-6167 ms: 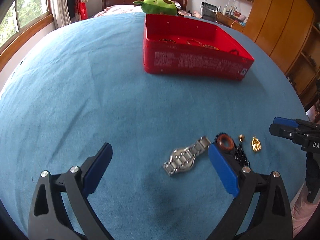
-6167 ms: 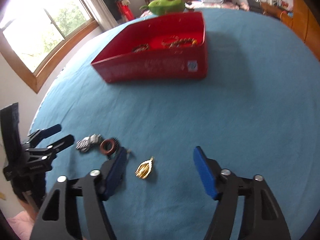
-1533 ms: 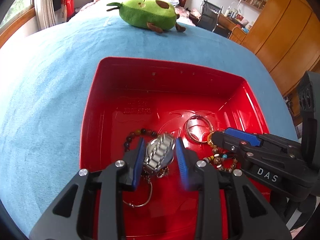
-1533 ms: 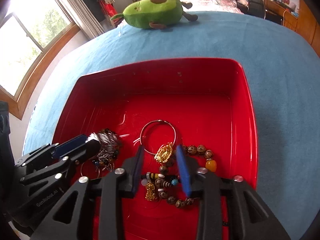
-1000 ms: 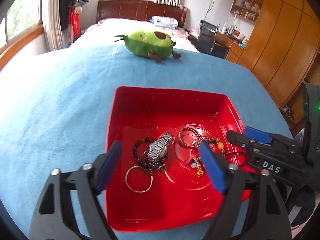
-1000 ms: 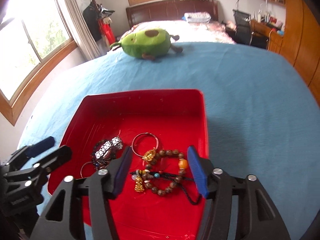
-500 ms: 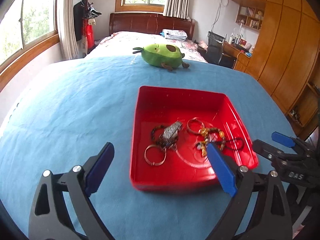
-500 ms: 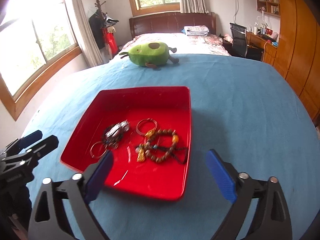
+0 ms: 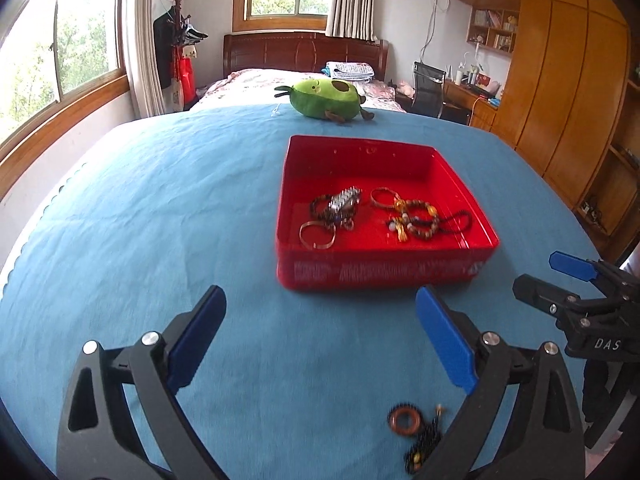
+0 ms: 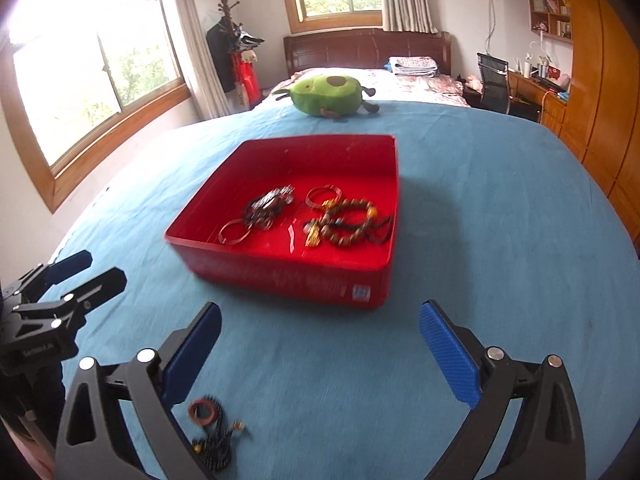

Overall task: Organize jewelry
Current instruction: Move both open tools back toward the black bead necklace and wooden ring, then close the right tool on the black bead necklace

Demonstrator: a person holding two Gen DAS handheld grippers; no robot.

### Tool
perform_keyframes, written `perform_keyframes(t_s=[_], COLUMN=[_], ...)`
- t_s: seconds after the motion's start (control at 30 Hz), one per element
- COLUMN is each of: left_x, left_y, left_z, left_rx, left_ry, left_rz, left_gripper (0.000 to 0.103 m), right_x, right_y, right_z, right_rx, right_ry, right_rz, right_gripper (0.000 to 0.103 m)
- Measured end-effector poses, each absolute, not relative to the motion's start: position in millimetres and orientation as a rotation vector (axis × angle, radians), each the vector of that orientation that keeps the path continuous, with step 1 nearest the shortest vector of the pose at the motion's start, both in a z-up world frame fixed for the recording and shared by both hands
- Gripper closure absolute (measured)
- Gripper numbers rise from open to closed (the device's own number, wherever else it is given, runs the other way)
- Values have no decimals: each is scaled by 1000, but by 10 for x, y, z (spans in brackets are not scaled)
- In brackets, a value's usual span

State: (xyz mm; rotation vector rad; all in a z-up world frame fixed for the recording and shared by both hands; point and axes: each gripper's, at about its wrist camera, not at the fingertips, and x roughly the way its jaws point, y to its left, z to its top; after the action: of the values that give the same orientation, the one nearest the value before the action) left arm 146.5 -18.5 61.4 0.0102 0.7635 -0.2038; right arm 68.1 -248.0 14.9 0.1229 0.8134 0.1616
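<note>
Right now both my claws hang spread wide with nothing between the blue pads: my left gripper (image 9: 320, 336) and my right gripper (image 10: 320, 350) each face the red tray (image 9: 384, 270) on the blue cloth (image 9: 160, 208). Inside the tray lie a silver watch (image 9: 344, 202), a thin bangle (image 9: 317, 235) and beaded bracelets (image 9: 420, 222). My left camera shows my right gripper off to its right side; my right camera shows my left one at its left edge. Near me on the cloth, outside the tray, a black cord necklace with a brown ring (image 10: 204, 409) lies beside my right gripper's left finger. A green avocado plush (image 10: 328, 96) sits beyond the tray.
</note>
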Motion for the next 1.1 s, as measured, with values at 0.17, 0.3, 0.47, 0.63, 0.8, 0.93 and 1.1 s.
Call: perform_keyframes(t_s=[0.17,0.3,0.47,0.63,0.8,0.93,1.1], left_x=[1222,1077,977,882,822,787,752], left_y=[-131,-73,20,129,212,278,298], left_z=[548,496,394,257,108,62,41], left_rx=[1,-17,-29,-36,-43,-59,-59], left_ry=[772,785,806,835,871,882,890], left_rz=[-210,-210,-193,-167,-157,-140,-138], left_gripper=[8,8,8,8,8,8,8], right_x=[416,247,78,-27,-27,-7,4], right_y=[-2385,-2314,-2243,-2159,-2074,-1937,-1721], right_z=[42,-48,-140,-256,-455,-597,-662], right_rx=[116,125,142,157,209,235,186], right_ry=[826,845,871,905,991,1070,1107], right_rz=[191,224,251,270,335,402,410], right_gripper=[4,4,4,5,28,41,41])
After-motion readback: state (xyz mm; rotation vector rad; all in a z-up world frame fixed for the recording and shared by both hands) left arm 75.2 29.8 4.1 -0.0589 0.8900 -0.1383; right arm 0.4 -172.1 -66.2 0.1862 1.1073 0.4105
